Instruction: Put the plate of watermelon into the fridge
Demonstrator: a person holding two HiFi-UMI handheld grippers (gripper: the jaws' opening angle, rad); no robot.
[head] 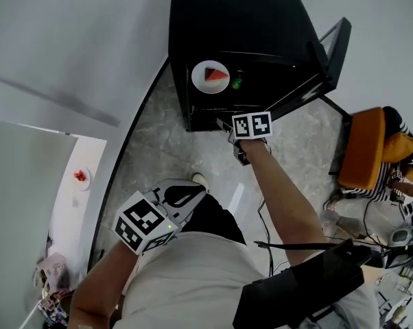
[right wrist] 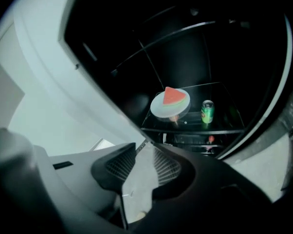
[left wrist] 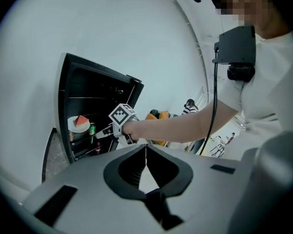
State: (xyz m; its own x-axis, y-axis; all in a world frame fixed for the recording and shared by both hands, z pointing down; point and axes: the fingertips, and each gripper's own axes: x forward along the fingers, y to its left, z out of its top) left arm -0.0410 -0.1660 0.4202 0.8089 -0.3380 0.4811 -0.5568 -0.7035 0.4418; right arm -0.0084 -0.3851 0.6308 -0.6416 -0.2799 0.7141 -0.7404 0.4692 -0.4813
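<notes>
The white plate (head: 210,77) with a red watermelon wedge (head: 217,75) rests on a glass shelf inside the open black fridge (head: 261,19). In the right gripper view the plate (right wrist: 170,105) lies ahead on that shelf, left of a green can (right wrist: 207,112). My right gripper (head: 227,124) is just outside the fridge opening, apart from the plate; its jaws stand a little open with nothing between them (right wrist: 145,147). My left gripper (head: 195,195) hangs low by the person's leg, shut and empty (left wrist: 146,152). From there the plate (left wrist: 79,125) shows far off in the fridge (left wrist: 88,82).
The fridge door (head: 333,46) is swung open to the right. A lower shelf holds a red-capped bottle (right wrist: 211,139). A person in stripes sits on an orange seat (head: 368,149) at the right. A white counter (head: 69,204) with small red items runs along the left.
</notes>
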